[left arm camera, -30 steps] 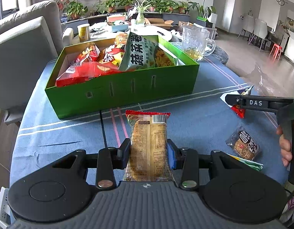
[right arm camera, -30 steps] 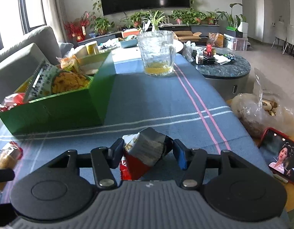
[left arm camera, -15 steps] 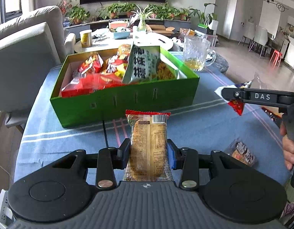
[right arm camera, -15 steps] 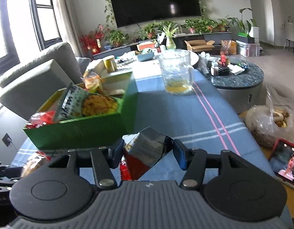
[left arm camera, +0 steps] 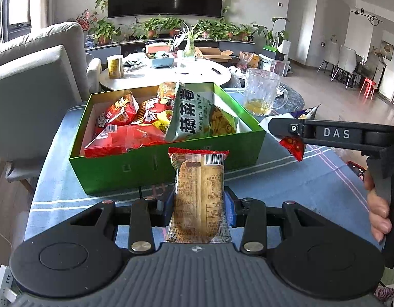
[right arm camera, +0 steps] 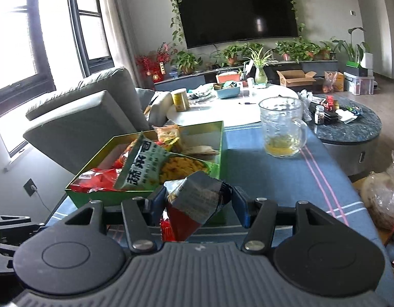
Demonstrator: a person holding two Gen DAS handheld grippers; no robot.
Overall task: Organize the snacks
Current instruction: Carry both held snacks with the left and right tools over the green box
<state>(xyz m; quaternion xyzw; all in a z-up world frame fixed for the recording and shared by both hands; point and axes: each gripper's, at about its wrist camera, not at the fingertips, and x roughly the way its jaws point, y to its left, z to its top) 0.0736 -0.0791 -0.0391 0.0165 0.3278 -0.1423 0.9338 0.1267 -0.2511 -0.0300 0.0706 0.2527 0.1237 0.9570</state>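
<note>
A green box (left arm camera: 168, 165) of snack packets stands on the blue tablecloth; it also shows in the right wrist view (right arm camera: 107, 197). My left gripper (left arm camera: 200, 206) is shut on a long tan packet with a red top (left arm camera: 199, 194) and holds it above the cloth, just short of the box's front wall. My right gripper (right arm camera: 198, 204) is shut on a crumpled red and silver packet (right arm camera: 197, 204), close to the box's right front corner. The right gripper also shows in the left wrist view (left arm camera: 281, 128), level with the box rim at its right end.
A glass mug (right arm camera: 282, 128) with a little yellow liquid stands on the cloth to the right of the box. A grey sofa (left arm camera: 30, 89) is beyond the table's left edge. A plastic bag (right arm camera: 381, 199) lies off the table's right edge.
Both grippers have risen and moved toward the green box with their packets. The small packets on the cloth at the right have dropped out of the left wrist view.
</note>
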